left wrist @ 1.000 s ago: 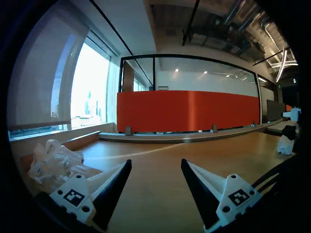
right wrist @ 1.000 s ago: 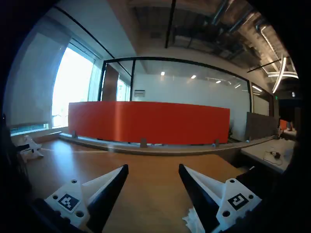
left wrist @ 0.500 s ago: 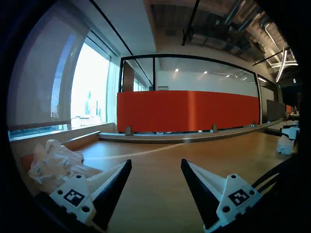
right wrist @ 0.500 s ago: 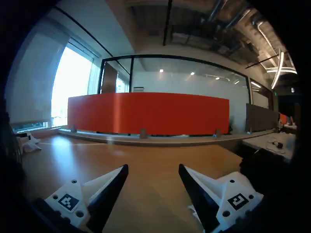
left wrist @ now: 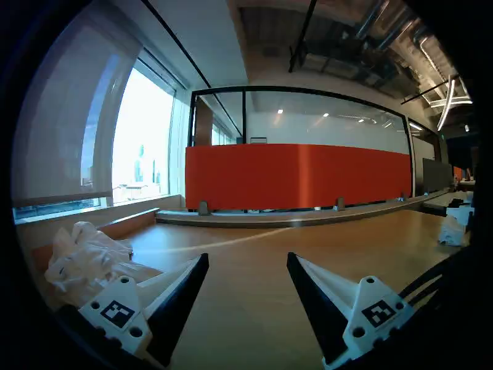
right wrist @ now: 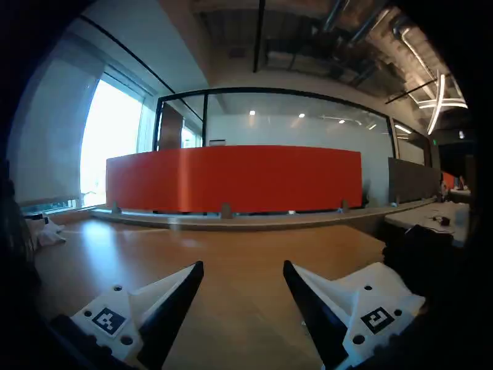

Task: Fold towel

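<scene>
A crumpled white towel (left wrist: 86, 262) lies on the wooden table (left wrist: 259, 246) at the left, just beyond my left gripper's left finger. My left gripper (left wrist: 246, 256) is open, with bare table between its fingers. A second white crumpled cloth (left wrist: 452, 231) sits far off at the table's right edge. In the right gripper view, my right gripper (right wrist: 242, 264) is open over the wooden table (right wrist: 234, 246) with nothing between its fingers. A small white crumpled cloth (right wrist: 44, 231) shows far to its left.
An orange partition (left wrist: 296, 176) runs along the table's far edge, with a glass wall above it. Bright windows (left wrist: 138, 148) stand to the left. A dark bulky object (right wrist: 425, 259) sits close on the right in the right gripper view. A pale desk (right wrist: 431, 216) lies beyond it.
The right gripper view has shifted: the white cloth under its right finger has gone out of sight and the dark object has drawn closer. The left gripper has stayed still.
</scene>
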`<state>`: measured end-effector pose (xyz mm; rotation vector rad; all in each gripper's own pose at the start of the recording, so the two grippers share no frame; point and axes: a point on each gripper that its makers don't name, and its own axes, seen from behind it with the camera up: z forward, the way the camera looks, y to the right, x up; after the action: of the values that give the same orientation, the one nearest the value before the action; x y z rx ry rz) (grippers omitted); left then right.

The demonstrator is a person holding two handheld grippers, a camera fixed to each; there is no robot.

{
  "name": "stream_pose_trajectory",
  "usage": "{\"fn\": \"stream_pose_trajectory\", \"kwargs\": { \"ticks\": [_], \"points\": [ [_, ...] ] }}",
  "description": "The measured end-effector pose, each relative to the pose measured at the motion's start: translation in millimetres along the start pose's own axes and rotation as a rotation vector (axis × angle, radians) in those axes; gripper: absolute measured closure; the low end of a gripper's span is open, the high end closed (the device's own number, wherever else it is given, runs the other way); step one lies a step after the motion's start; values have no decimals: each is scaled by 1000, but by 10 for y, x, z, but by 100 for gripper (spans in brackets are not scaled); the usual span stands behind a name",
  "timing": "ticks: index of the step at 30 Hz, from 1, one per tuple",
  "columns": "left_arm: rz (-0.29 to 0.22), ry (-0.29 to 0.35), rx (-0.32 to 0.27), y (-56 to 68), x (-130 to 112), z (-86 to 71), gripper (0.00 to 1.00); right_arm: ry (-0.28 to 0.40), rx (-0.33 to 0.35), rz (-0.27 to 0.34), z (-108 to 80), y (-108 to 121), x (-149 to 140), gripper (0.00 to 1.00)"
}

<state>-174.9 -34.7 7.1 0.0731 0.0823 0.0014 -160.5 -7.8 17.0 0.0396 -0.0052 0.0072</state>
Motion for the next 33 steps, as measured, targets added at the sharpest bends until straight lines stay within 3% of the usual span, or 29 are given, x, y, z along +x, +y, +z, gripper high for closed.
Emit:
{"fn": "stream_pose_trajectory", "kwargs": {
  "ticks": [33],
  "points": [
    [0, 0, 0, -1, 10, -3, 6, 28, 5, -6, -59, -43, 43, 0]
  ]
}}
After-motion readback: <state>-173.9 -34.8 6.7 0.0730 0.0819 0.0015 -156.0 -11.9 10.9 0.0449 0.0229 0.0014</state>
